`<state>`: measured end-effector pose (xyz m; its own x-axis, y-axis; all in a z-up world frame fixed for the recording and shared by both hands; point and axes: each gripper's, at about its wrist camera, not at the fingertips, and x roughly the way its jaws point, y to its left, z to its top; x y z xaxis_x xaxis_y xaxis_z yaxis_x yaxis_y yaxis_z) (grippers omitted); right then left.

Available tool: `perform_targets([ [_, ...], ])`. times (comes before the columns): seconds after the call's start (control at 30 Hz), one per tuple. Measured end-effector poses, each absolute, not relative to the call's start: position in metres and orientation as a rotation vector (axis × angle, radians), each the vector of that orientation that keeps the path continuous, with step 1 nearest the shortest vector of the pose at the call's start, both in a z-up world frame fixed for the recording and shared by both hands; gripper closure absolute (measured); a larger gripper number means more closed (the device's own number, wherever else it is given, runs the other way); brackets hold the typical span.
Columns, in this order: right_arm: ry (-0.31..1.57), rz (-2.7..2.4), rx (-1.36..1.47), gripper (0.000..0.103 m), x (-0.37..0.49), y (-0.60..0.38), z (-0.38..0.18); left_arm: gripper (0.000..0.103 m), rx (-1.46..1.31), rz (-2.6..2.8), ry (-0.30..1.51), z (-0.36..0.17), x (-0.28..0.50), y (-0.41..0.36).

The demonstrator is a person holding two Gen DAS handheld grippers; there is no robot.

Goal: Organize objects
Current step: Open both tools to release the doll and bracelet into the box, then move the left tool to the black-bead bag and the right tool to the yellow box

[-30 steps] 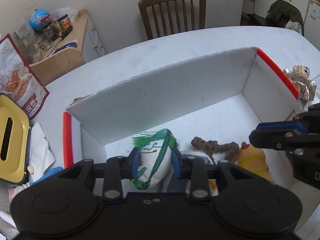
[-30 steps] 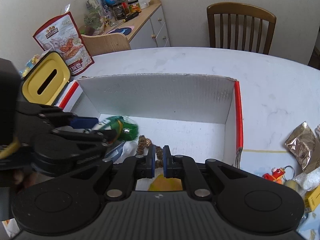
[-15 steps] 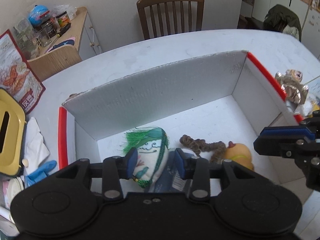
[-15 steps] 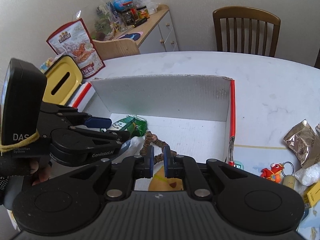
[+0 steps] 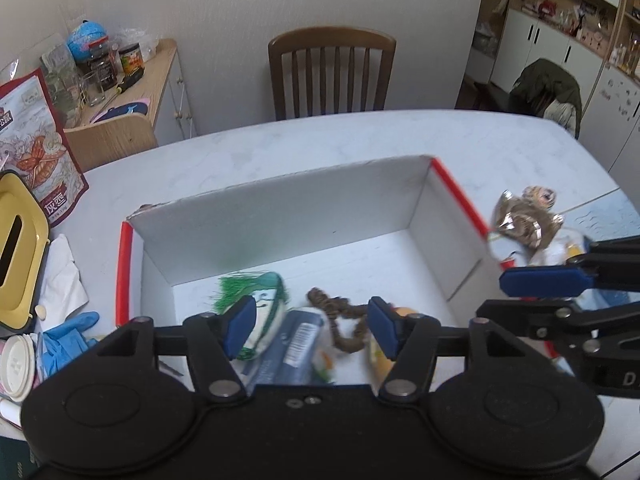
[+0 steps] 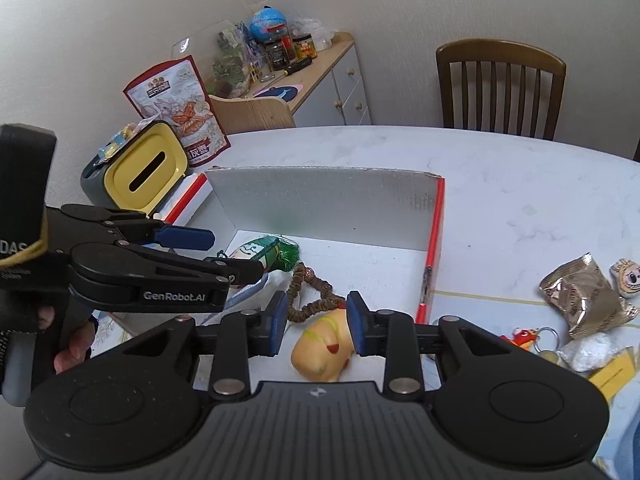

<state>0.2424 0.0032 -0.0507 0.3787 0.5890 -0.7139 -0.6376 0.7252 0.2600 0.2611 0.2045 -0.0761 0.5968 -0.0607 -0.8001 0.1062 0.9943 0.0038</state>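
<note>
A white cardboard box (image 5: 280,224) with red edges lies on the table. In it are a white pouch with green tassels (image 5: 260,300), a blue packet (image 5: 296,340), a brown bead string (image 5: 340,316) and a yellow soft toy (image 6: 324,352). My left gripper (image 5: 312,326) hovers over the box's near left part. Its jaws are opening, and the pouch lies below them, untouched. My right gripper (image 6: 316,320) hangs above the yellow toy with its jaws opening and nothing pressed between them. In the right wrist view the left gripper (image 6: 216,254) is beside the pouch (image 6: 260,250).
Left of the box stand a yellow-lidded tissue holder (image 6: 144,170), a printed snack bag (image 6: 176,108), a blue glove (image 5: 68,336) and a paper cup (image 5: 16,364). To the right lie a foil packet (image 6: 584,292) and a red key-ring figure (image 6: 520,336). A wooden chair (image 5: 332,72) stands behind the table.
The left gripper let go of the tasselled pouch, which now lies in the box, and rose. The right gripper went from shut to open and lifted back above the yellow toy.
</note>
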Motion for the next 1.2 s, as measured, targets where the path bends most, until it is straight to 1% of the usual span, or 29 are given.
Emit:
perform_targets([
  [0.07, 0.878, 0.788, -0.060, 0.066, 0.240, -0.003, -0.048, 0.039, 0.040, -0.103, 0.914, -0.072, 0.257, 0.199],
  [0.1, 0.872, 0.789, -0.059, 0.058, 0.239, -0.005, -0.046, 0.039, 0.036, -0.107, 0.909, -0.070, 0.254, 0.196],
  [0.13, 0.867, 0.792, -0.058, 0.053, 0.238, -0.009, -0.044, 0.039, 0.034, -0.110, 0.902, -0.068, 0.252, 0.194],
  [0.17, 0.863, 0.797, -0.059, 0.051, 0.236, -0.012, -0.042, 0.039, 0.033, -0.114, 0.894, -0.066, 0.250, 0.190],
  [0.3, 0.835, 0.796, -0.081, 0.051, 0.230, -0.026, -0.034, 0.038, 0.023, -0.127, 0.868, -0.058, 0.241, 0.177],
  [0.37, 0.829, 0.796, -0.082, 0.049, 0.228, -0.034, -0.031, 0.035, 0.019, -0.131, 0.854, -0.054, 0.237, 0.171],
  [0.43, 0.817, 0.790, -0.091, 0.044, 0.226, -0.042, -0.028, 0.031, 0.024, -0.134, 0.838, -0.050, 0.232, 0.162],
  [0.5, 0.808, 0.785, -0.100, 0.041, 0.225, -0.051, -0.026, 0.028, 0.027, -0.141, 0.820, -0.046, 0.227, 0.153],
  [0.83, 0.798, 0.763, -0.095, 0.032, 0.224, -0.111, -0.024, 0.016, 0.053, -0.189, 0.772, -0.037, 0.210, 0.104],
  [0.97, 0.803, 0.737, -0.088, 0.032, 0.227, -0.141, -0.028, 0.013, 0.060, -0.203, 0.767, -0.038, 0.208, 0.087],
  [1.07, 0.811, 0.715, -0.083, 0.031, 0.230, -0.163, -0.032, 0.009, 0.064, -0.210, 0.765, -0.041, 0.206, 0.074],
  [1.13, 0.812, 0.698, -0.078, 0.027, 0.233, -0.176, -0.034, 0.005, 0.062, -0.219, 0.762, -0.043, 0.205, 0.064],
  [1.2, 0.816, 0.685, -0.073, 0.027, 0.236, -0.189, -0.038, 0.002, 0.062, -0.228, 0.756, -0.046, 0.203, 0.055],
])
